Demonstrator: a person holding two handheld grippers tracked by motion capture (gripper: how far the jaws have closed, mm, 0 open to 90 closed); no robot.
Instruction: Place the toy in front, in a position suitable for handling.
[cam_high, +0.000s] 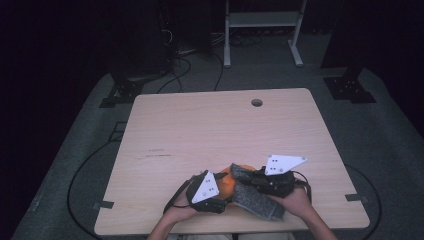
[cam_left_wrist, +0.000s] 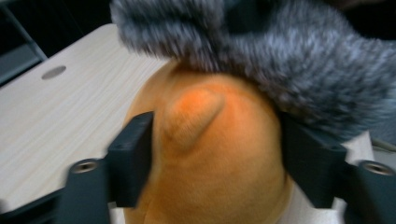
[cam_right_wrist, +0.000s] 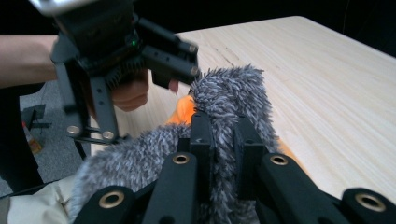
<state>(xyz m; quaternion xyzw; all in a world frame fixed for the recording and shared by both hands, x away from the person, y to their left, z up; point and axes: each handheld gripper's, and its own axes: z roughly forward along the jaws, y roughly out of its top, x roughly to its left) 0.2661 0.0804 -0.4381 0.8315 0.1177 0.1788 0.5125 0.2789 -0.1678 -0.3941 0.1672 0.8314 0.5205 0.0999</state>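
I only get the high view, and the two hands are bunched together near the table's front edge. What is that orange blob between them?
Observer: A soft orange toy; the left gripper view shows an ear-like bump on it.
Operator: Is the thing in the left hand gripping it?
Observer: Yes, the left gripper has one jaw against each side of the toy.
Operator: And the grey stuff on top?
Observer: That is a grey furry cloth; the right gripper has its jaws pinched shut on a fold of it.
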